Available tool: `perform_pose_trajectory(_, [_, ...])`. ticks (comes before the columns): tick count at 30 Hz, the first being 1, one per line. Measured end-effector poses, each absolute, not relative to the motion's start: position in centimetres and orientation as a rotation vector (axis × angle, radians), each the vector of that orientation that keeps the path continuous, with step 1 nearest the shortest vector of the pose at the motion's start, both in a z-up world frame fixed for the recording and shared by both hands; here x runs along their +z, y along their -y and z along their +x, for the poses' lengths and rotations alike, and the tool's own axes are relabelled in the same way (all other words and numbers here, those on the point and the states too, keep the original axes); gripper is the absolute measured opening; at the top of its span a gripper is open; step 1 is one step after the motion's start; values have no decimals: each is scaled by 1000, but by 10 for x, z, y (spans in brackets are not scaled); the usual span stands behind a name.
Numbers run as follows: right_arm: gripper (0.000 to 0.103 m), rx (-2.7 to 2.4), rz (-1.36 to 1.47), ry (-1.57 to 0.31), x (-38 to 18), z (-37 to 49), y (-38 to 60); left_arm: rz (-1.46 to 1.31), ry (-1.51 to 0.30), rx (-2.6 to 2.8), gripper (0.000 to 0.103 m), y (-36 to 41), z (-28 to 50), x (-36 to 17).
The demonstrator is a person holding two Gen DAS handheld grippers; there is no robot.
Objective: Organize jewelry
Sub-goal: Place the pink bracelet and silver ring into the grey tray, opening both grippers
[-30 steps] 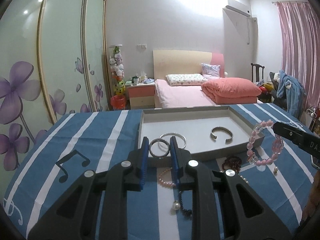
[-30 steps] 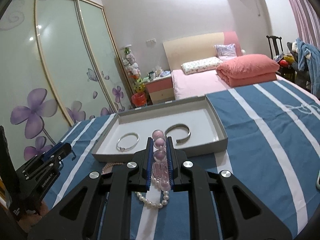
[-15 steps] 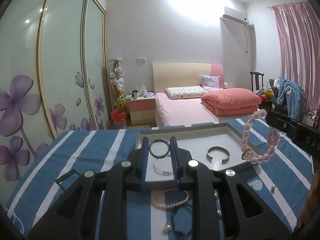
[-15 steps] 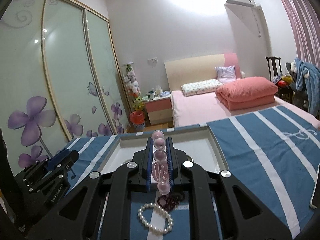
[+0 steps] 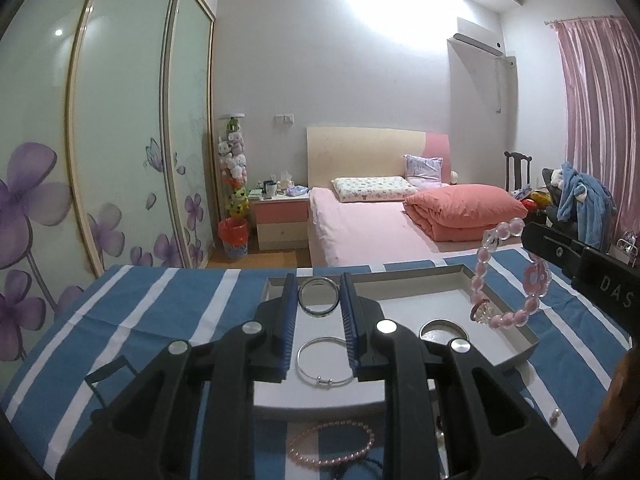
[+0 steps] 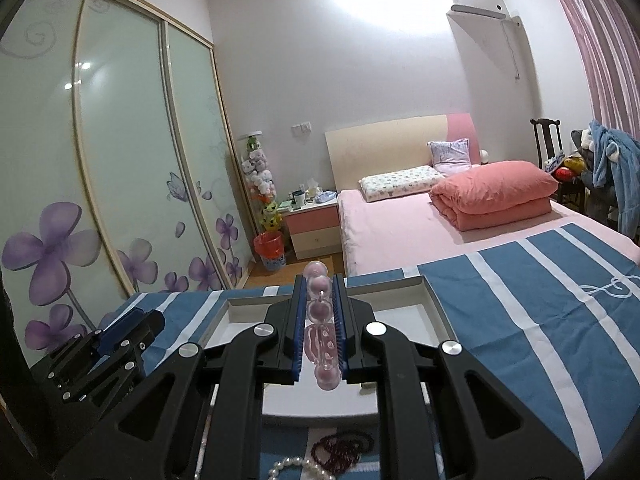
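A silver ring-shaped bangle (image 5: pixel 318 296) is clamped upright in the left gripper (image 5: pixel 319 300), held above a shallow grey tray (image 5: pixel 516 354). The right gripper (image 6: pixel 319 312) is clamped on a pink bead bracelet (image 6: pixel 320 322) over the same tray. Two silver bangles already lie inside. Both pieces seem mid-delivery; next, each needs lowering onto bare tray floor, then release.

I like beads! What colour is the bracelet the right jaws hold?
Pink beaded bracelet, clearest in left wrist view.
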State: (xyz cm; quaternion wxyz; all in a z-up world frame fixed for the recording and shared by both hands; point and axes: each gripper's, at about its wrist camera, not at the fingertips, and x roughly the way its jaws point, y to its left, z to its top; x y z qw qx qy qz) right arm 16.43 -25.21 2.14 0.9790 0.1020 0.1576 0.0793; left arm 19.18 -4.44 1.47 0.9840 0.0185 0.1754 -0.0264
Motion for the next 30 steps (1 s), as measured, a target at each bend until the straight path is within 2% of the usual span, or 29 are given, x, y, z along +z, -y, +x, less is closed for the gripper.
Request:
perform_pose_trajectory(20, [14, 187, 269, -526, -23, 248, 246, 39, -487, -103, 23, 47, 276, -32])
perform_pose_trajectory(21, [16, 184, 270, -543, -24, 251, 244, 40, -488, -102, 25, 48, 279, -33])
perform_pose_trajectory(22, [19, 175, 272, -551, -26, 253, 245, 39, -491, -104, 32, 48, 281, -35])
perform_pose_trajectory(23, [32, 165, 271, -552, -26, 253, 245, 37, -492, -104, 39, 46, 282, -34])
perform_pose_trajectory(24, [46, 154, 270, -547, -26, 252, 247, 34, -490, -101, 40, 46, 281, -34])
perform_pose_trajectory(30, [48, 110, 281, -510, -21, 241, 262, 6, -482, -68, 40, 33, 284, -31])
